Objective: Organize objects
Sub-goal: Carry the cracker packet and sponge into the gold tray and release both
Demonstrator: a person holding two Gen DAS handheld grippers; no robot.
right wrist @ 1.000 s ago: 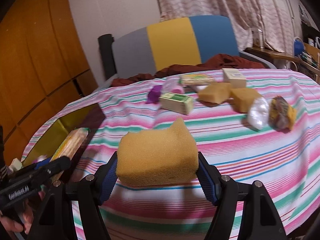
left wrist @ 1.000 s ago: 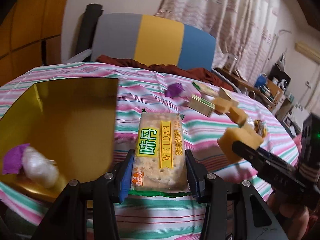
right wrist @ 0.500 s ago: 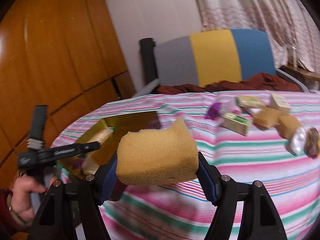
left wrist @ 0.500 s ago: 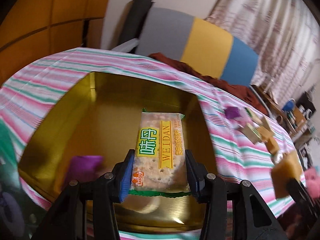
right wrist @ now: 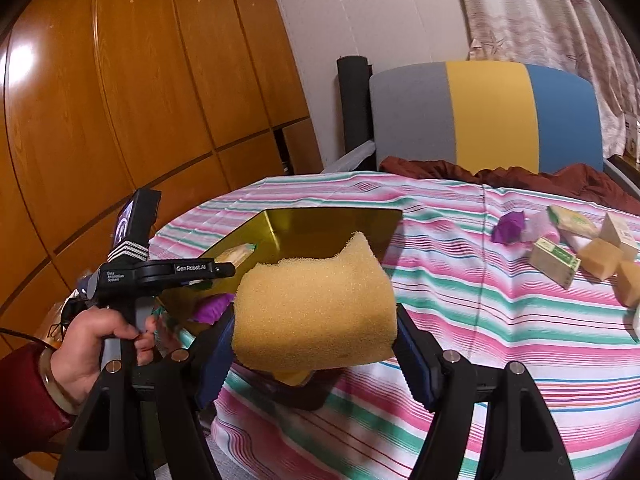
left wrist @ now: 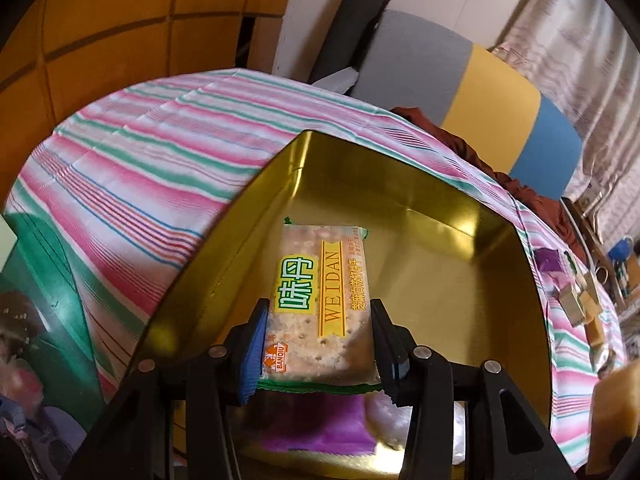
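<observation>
a: which step is shown, read from left to right?

b: at the left, the cracker packet (left wrist: 320, 308) is held between the jaws of the left gripper (left wrist: 318, 344), which are closed on its long edges. it is carried over the gold tin (left wrist: 460, 216), above a purple wrapper (left wrist: 320, 428) and a white wrapped item (left wrist: 390, 420) already lying inside. at the right, the yellow sponge (right wrist: 316, 312) is clamped by the right gripper (right wrist: 316, 354) and is hung near the tin's near corner. the step is judged to be the loading of the tin, with the packet about to be set down.

a: what is called for next?

b: the packet should be lowered onto bare tin floor beyond the wrappers, and only then should the left jaws be parted. the sponge is best kept back until the left gripper is clear of the tin. the small boxes (right wrist: 554, 262) and sponge cubes (right wrist: 600, 258) on the striped cloth (right wrist: 480, 320) are left to be collected.

a: what differs from the earlier frame?

b: a second ago the packet was seen over the cloth, beside the tin's right edge; now it is seen over the tin's interior. the sponge, earlier over the open cloth, has been brought up to the tin. neither grip has been altered.
</observation>
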